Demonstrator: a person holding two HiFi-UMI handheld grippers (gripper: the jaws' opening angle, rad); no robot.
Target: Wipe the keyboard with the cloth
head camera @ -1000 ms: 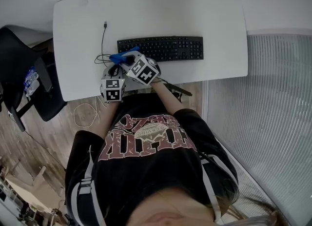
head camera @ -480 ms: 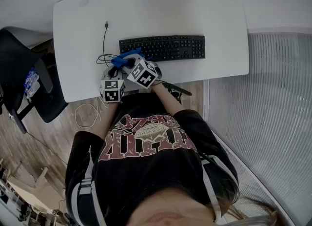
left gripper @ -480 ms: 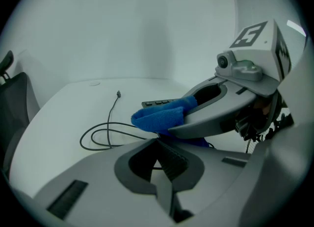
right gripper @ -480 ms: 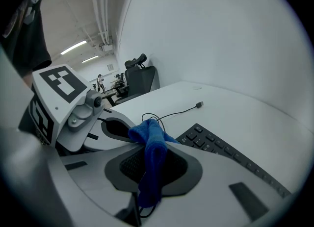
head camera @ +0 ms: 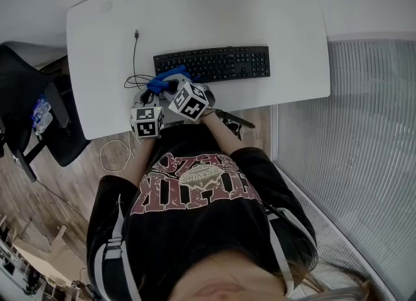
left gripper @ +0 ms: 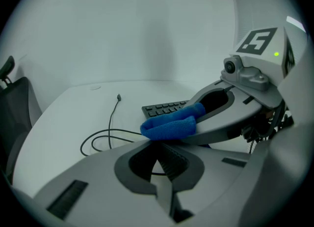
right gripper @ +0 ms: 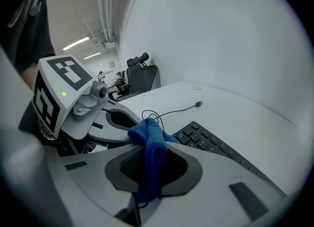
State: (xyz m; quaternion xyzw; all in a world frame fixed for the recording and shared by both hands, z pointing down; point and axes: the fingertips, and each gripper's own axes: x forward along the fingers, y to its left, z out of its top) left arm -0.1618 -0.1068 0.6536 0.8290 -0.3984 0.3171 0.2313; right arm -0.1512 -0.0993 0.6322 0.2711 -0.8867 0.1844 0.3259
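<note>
Shift: my grippers barely budge; right gripper [right gripper: 149, 145] stays clamped on the blue cloth [right gripper: 147, 130].
Left gripper [left gripper: 158, 147]: jaws closed, empty.
Cloth position: by the keyboard's [head camera: 221, 64] near left corner.
Progress: I judge the wiping is all still ahead.

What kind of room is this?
Probably an office or work room: there is a white desk with a keyboard on it, and a black office chair beside it.

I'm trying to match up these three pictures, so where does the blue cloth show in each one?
Head view: blue cloth left of centre, at the keyboard's left end.
Left gripper view: centre, before the keyboard.
Right gripper view: lower centre, clamped in the right gripper.
Shared landmark: the keyboard.
</note>
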